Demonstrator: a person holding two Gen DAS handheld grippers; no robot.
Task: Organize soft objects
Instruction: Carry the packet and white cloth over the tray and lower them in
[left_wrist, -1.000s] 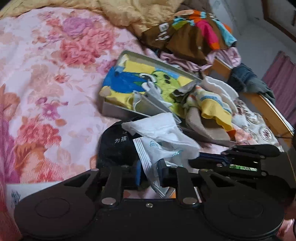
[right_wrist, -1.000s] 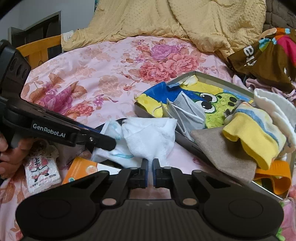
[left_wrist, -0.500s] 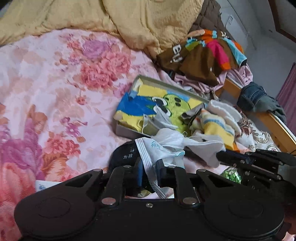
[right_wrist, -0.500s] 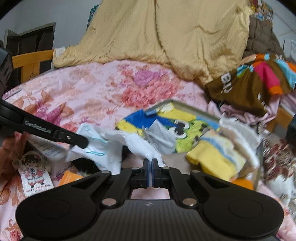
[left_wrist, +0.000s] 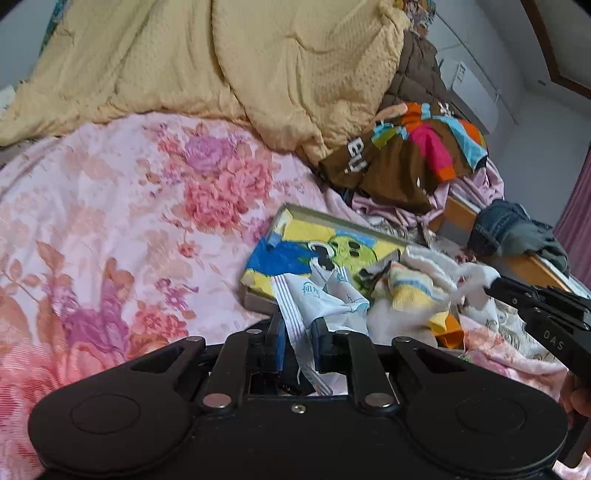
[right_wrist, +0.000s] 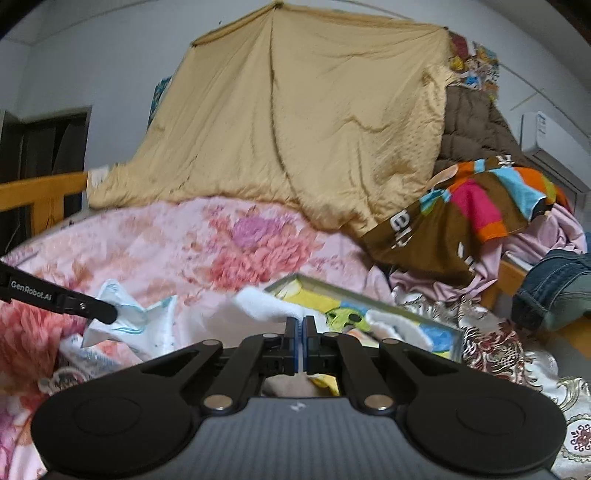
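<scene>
Both grippers have risen above the floral bedspread since a second ago, lifting one white cloth off the bed and stretching it between them. Left gripper, its jaws nearly together, clamps the cloth's printed, striped end; in the right wrist view that end hangs crumpled at its black tip. From there the white cloth runs with its long axis roughly level, left to right, sagging slightly, to the right gripper, whose jaws are pressed tight on its other end. One shallow tray lies below on the bedspread, lined with one blue, yellow and green cartoon towel, with a heap of yellow-and-white socks at its right side. One yellow quilt is piled behind, one brown striped garment to its right.
</scene>
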